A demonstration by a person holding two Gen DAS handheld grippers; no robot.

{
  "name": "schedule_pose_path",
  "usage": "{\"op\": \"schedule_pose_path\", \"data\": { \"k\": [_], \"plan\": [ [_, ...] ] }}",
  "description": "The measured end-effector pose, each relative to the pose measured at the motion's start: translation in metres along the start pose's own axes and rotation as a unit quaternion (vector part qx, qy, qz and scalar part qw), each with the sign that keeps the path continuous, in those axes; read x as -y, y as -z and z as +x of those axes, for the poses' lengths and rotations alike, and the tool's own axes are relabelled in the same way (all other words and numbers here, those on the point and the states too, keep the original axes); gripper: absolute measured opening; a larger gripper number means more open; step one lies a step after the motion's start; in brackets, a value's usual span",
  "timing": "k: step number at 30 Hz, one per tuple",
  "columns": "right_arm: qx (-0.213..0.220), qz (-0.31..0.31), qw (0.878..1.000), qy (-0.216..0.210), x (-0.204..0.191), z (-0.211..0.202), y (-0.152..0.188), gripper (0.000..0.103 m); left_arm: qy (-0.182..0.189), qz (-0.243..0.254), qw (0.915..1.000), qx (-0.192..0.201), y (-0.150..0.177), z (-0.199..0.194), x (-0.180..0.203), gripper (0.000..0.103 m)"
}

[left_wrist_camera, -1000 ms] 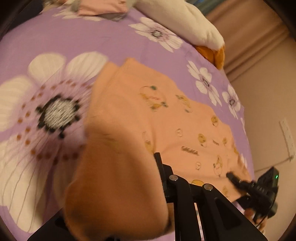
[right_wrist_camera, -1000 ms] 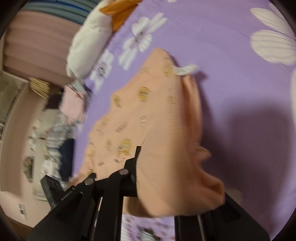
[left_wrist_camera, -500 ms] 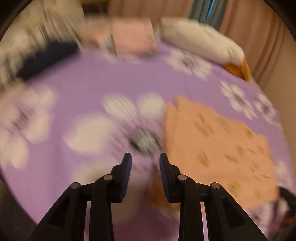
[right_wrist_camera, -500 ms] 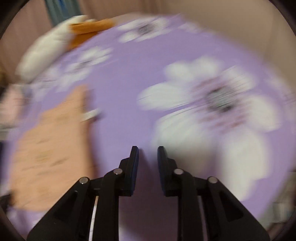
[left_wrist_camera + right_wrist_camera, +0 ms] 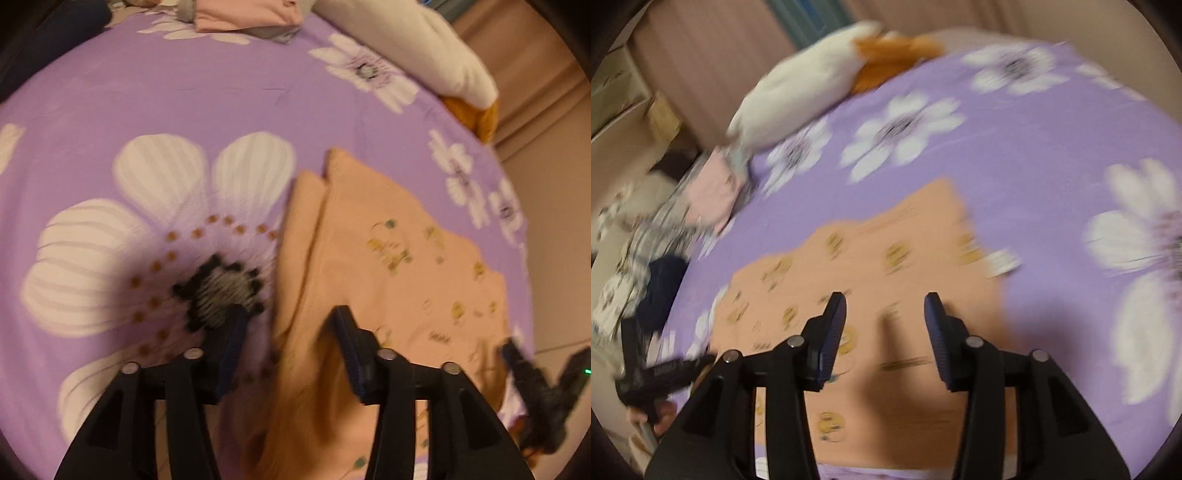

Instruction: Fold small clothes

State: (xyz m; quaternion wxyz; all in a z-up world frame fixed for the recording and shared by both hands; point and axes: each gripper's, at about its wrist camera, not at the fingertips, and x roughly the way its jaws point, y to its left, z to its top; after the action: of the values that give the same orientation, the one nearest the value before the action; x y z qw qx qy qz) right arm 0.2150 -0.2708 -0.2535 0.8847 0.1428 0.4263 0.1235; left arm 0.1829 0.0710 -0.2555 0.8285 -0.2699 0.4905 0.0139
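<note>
A small peach garment with yellow cartoon prints (image 5: 399, 266) lies flat on the purple flowered bedspread (image 5: 184, 92). Its left side is folded over lengthwise. It also shows in the right wrist view (image 5: 886, 258), with a white label at its right edge. My left gripper (image 5: 288, 332) is open and empty, hovering over the garment's left folded edge. My right gripper (image 5: 884, 317) is open and empty above the garment's near part. Each gripper shows at the edge of the other's view.
A white and orange plush toy (image 5: 424, 51) lies at the head of the bed. Folded pink clothes (image 5: 240, 14) sit at the far edge, also in the right wrist view (image 5: 713, 192). Dark and patterned clothes (image 5: 653, 280) are piled at the left. A beige wall lies beyond.
Both grippers let go of the peach cloth they were holding up; it now lies folded on the bed. Both have opened wider and swung back over the garment.
</note>
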Motion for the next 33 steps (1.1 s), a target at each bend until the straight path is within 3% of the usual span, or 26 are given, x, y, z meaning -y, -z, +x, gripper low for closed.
{"op": "schedule_pose_path", "data": {
  "k": [3, 6, 8, 10, 14, 17, 20, 23, 26, 28, 30, 33],
  "plan": [
    [-0.029, -0.028, 0.998, 0.051, -0.010, 0.026, 0.002, 0.044, -0.019, -0.002, 0.9998, 0.004, -0.004, 0.005, 0.008, 0.057],
    [-0.023, -0.059, 0.996, 0.066, -0.019, 0.031, 0.001, 0.053, -0.057, 0.084, 0.9947, 0.019, 0.009, 0.009, 0.027, 0.064],
    [-0.023, -0.079, 0.994, 0.073, -0.021, 0.035, 0.002, 0.056, -0.083, 0.107, 0.9900, 0.041, 0.017, 0.011, 0.036, 0.067],
    [-0.018, -0.094, 0.993, 0.072, -0.021, 0.040, 0.001, 0.057, -0.086, 0.102, 0.9896, 0.054, 0.019, 0.011, 0.032, 0.068],
    [-0.020, -0.047, 0.998, 0.037, 0.000, 0.026, 0.000, 0.057, -0.064, 0.074, 0.9936, 0.055, 0.017, 0.005, 0.020, 0.068],
    [-0.022, -0.009, 1.000, 0.011, 0.006, 0.020, 0.004, 0.057, -0.061, 0.082, 0.9939, 0.040, 0.019, 0.005, 0.025, 0.068],
    [-0.023, 0.013, 1.000, 0.004, 0.006, 0.019, 0.006, 0.057, -0.050, 0.075, 0.9945, 0.054, 0.027, 0.002, 0.021, 0.068],
    [-0.027, -0.001, 1.000, 0.016, -0.003, 0.022, 0.007, 0.059, -0.059, 0.077, 0.9931, 0.066, 0.031, 0.003, 0.024, 0.068],
    [-0.028, -0.018, 0.999, 0.031, -0.010, 0.027, 0.006, 0.063, -0.091, 0.074, 0.9916, 0.056, 0.028, 0.007, 0.033, 0.069],
    [-0.029, -0.029, 0.998, 0.043, -0.016, 0.031, 0.004, 0.068, -0.100, 0.059, 0.9919, 0.051, 0.026, 0.009, 0.035, 0.071],
    [-0.026, -0.041, 0.998, 0.044, -0.022, 0.036, 0.005, 0.080, -0.104, 0.054, 0.9920, 0.047, 0.024, 0.010, 0.036, 0.071],
    [-0.021, -0.063, 0.996, 0.067, -0.030, 0.041, 0.007, 0.084, -0.112, 0.054, 0.9920, 0.020, 0.017, 0.012, 0.039, 0.071]
  ]
}}
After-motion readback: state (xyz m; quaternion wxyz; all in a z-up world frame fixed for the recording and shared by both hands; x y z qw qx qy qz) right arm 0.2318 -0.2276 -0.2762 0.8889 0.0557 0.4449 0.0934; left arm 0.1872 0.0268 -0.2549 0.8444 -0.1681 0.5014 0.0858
